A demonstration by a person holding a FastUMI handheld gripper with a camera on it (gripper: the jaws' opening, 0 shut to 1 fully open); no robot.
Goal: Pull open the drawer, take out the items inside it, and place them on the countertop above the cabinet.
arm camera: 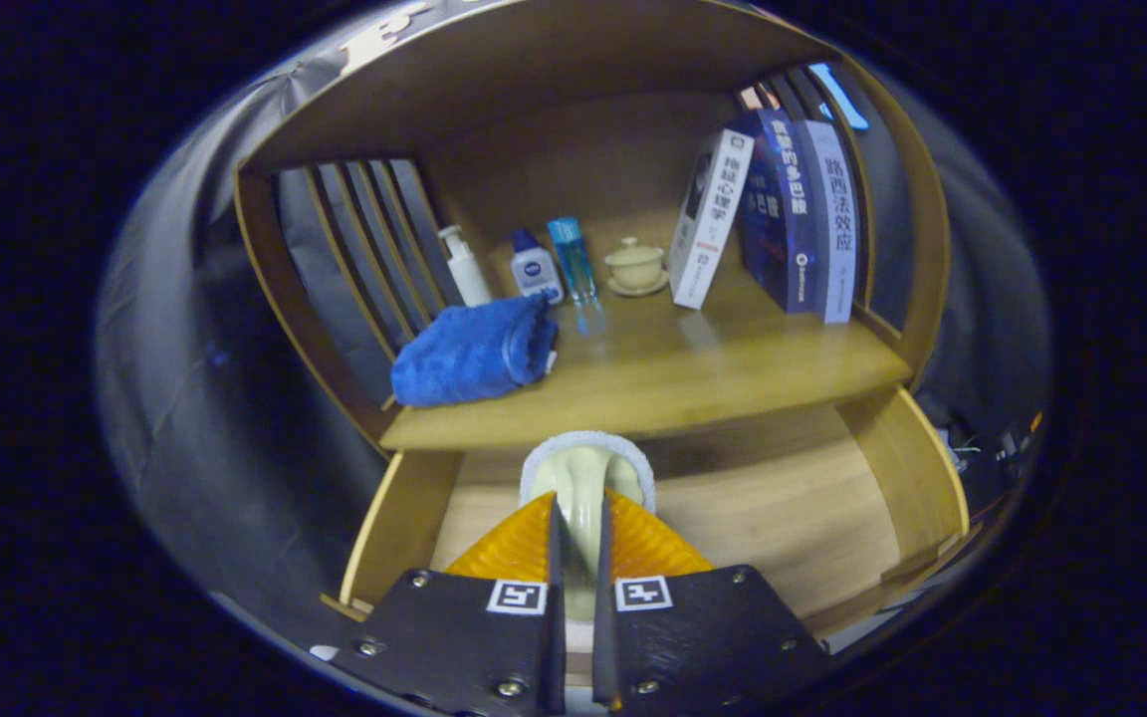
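Wooden drawer [404, 518] stands pulled open below the counter [693, 383], so the first step looks done, and the fingers [573, 543] are pinching a pale brush [585, 478] with a white bristle rim, holding it over the open drawer, just short of the counter's front edge. It seems to be mid-transfer, lifted out but not yet set down.

Sweeping left to right along the counter: a rolled blue towel [474, 351] near the front, then a white pump bottle [464, 265], a small white bottle with a blue cap [536, 269], a clear blue bottle [573, 259], a lidded cream cup on its saucer [635, 267], and three books [783, 214], the first one leaning.

Whether any of those came from the drawer, I cannot tell. The drawer floor to the right of the fingers looks bare; the gripper body hides the part beneath it, so something may remain there. The brush's handle is largely hidden between the fingers.
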